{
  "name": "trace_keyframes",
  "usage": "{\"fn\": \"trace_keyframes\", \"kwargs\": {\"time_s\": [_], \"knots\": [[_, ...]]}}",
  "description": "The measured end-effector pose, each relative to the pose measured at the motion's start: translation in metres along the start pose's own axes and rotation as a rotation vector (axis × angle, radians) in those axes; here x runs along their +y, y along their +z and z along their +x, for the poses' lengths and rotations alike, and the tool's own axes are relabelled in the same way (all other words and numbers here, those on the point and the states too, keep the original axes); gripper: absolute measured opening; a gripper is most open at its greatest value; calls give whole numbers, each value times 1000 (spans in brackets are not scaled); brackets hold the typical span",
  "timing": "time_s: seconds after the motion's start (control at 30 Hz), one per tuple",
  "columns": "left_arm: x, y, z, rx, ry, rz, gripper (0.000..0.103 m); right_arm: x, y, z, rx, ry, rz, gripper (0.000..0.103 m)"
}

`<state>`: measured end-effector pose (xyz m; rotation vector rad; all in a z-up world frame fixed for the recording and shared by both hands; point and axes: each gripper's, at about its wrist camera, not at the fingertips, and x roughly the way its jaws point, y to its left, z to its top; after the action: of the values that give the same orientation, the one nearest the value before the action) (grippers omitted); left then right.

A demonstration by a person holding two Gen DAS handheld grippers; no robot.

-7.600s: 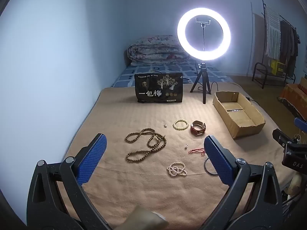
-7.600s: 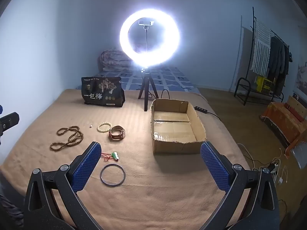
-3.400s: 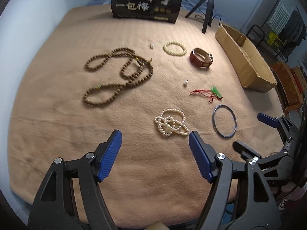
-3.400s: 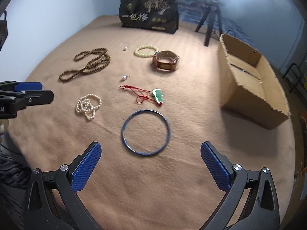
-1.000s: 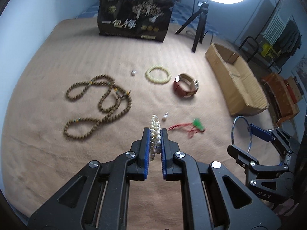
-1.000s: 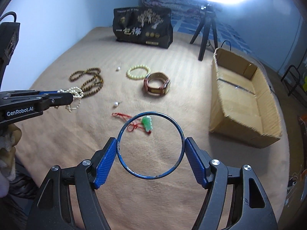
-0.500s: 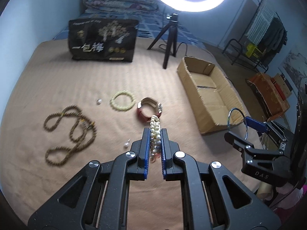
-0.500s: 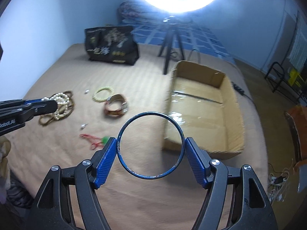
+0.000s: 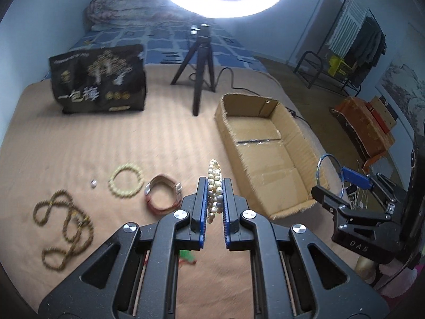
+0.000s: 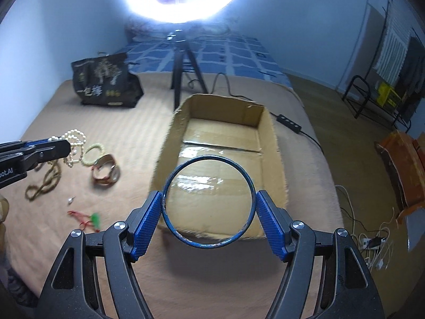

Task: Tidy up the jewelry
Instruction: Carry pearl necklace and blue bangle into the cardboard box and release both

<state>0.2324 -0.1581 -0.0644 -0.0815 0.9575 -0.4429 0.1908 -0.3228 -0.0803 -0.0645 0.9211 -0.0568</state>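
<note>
Blue metal bangle [image 10: 207,201] pinched in right gripper [image 10: 208,222] seemingly above open cardboard box [image 10: 276,156]; left gripper [image 9: 214,207] clamps cream pearl strand [image 9: 214,186].

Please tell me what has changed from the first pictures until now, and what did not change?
The left gripper took the pearl strand off the blanket and holds it lifted. The right gripper closed on the blue bangle and carried it over the cardboard box's near end. The brown bead necklace, cream bracelet, watch and green pendant lie where they were; the box remains empty.
</note>
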Motion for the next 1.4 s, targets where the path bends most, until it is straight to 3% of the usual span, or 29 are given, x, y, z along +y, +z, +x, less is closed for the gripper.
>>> {"fn": "trace_keyframes", "kwargs": {"time_s": [0.7,1.4], "knots": [[-66,48,85,66,-72,73,8,-50,3,31,31,-13,94,71],[-71,46,81,81,-58,96,9,-51,0,38,57,16,132,72]]}}
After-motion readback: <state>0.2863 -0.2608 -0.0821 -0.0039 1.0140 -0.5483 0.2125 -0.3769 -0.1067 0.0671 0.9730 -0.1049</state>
